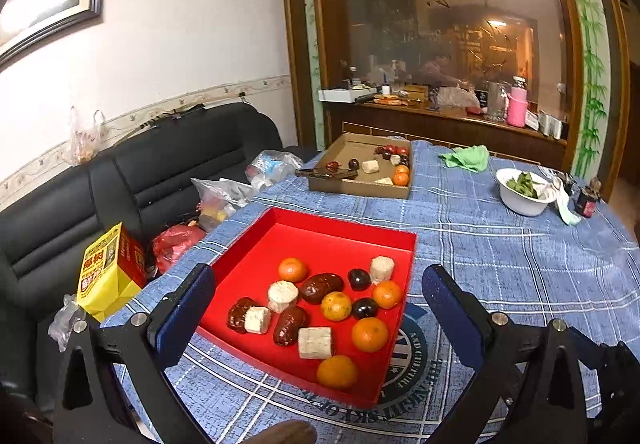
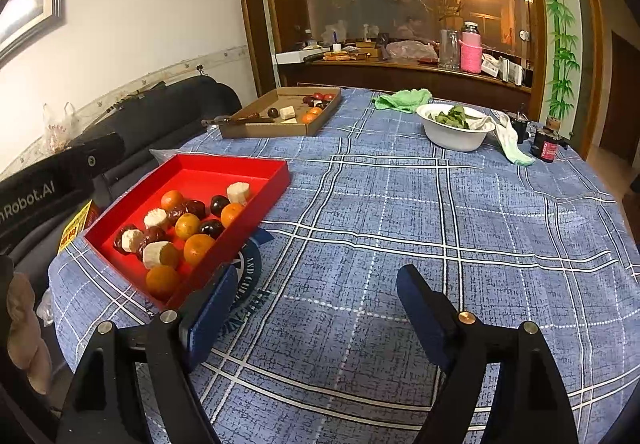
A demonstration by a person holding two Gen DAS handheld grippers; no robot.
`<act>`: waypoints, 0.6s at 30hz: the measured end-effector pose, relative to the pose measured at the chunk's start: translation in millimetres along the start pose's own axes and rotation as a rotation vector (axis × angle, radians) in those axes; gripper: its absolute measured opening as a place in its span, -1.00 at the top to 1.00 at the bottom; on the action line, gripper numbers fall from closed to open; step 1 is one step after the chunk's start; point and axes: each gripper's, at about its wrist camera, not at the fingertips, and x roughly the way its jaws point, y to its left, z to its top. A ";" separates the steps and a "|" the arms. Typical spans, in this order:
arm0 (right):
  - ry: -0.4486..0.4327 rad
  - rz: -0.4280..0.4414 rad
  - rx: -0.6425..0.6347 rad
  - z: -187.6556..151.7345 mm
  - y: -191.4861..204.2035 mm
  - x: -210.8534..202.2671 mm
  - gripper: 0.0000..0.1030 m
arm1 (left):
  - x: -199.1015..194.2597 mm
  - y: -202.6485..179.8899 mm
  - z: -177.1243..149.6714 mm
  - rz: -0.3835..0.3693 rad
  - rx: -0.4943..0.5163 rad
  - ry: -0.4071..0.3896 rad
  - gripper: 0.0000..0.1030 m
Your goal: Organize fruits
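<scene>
A red tray point(image 1: 344, 232) point(image 2: 276, 172) sits on the blue checked tablecloth and holds several oranges point(image 1: 369, 334) point(image 2: 199, 248), dark red dates point(image 1: 322, 287), dark plums point(image 1: 358, 278) and pale cut cylinders point(image 1: 315, 342). Farther back a brown cardboard tray point(image 1: 360, 188) point(image 2: 264, 132) holds a few more of the same fruits. My left gripper point(image 1: 318, 294) hangs open above the red tray's near half, with nothing gripped. To the right of the red tray my right gripper point(image 2: 316, 300) stands open over bare cloth, its left finger close to the tray's near corner.
A white bowl of green leaves point(image 2: 456, 132) point(image 1: 524, 192), a green cloth point(image 2: 404, 100) and small dark jars point(image 2: 546, 148) stand at the table's far right. Left of the table is a black sofa point(image 1: 140, 172) with bags and a yellow box point(image 1: 108, 276). A cluttered sideboard point(image 2: 400, 72) lies behind.
</scene>
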 end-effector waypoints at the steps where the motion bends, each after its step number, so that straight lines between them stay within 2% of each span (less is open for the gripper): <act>1: 0.004 -0.003 -0.003 -0.5 1.0 0.9 -0.68 | 1.5 -0.2 -0.9 -0.007 -0.001 0.008 -1.00; 8: 0.027 -0.019 -0.036 -4.1 11.2 7.6 -0.72 | 17.3 3.6 -8.8 -0.037 -0.014 0.080 -1.00; 18: 0.069 -0.036 -0.053 -7.4 18.1 20.1 -0.76 | 27.4 -1.0 -16.0 -0.043 0.004 0.105 -1.00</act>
